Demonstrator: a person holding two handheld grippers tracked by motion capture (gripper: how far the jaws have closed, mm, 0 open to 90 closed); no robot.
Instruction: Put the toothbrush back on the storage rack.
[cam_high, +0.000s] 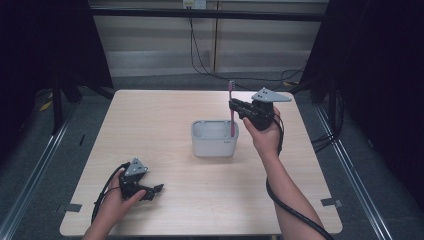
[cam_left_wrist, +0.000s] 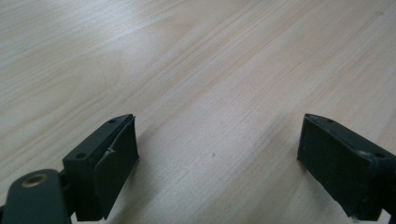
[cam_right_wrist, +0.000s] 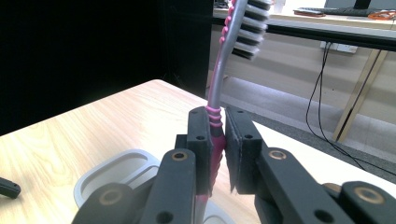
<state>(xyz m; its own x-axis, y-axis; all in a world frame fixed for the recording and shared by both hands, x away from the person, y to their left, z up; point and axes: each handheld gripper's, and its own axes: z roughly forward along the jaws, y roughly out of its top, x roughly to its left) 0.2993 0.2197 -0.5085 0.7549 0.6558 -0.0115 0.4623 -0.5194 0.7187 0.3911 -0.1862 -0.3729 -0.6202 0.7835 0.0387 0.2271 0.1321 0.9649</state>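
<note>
One pale wooden table (cam_high: 165, 125) took up most of the high view, with grey floor and dark curtains around it and black cables trailing along the far wall; on its middle stood a grey rectangular holder (cam_high: 215, 138) with open compartments on top, well apart from every table edge. Nothing else lay on the boards near it, so the way down into the holder was unobstructed from above.

The right gripper (cam_high: 234, 105) hung over the holder's right end, held level in the person's right hand (cam_high: 265, 132), its grey three-cornered plate (cam_high: 271, 95) uppermost; its jaws were pressed together on the handle of a pink and grey toothbrush (cam_high: 231, 107); the brush stood nearly upright, bristles at the top, its lower end reaching down into the holder's right-hand compartment. In the right gripper view the toothbrush (cam_right_wrist: 219, 88) rose between the two black pads (cam_right_wrist: 201, 140), tilted slightly, with the holder's rim (cam_right_wrist: 93, 179) below and to the left; whether the brush tip touched the bottom I could not tell.

The left gripper (cam_high: 157, 189) rested low near the table's front left corner, in the person's left hand (cam_high: 117, 200), well away from the holder; its jaws stood wide apart with only bare wood between them; its pads (cam_left_wrist: 116, 163) hovered close to the boards.
</note>
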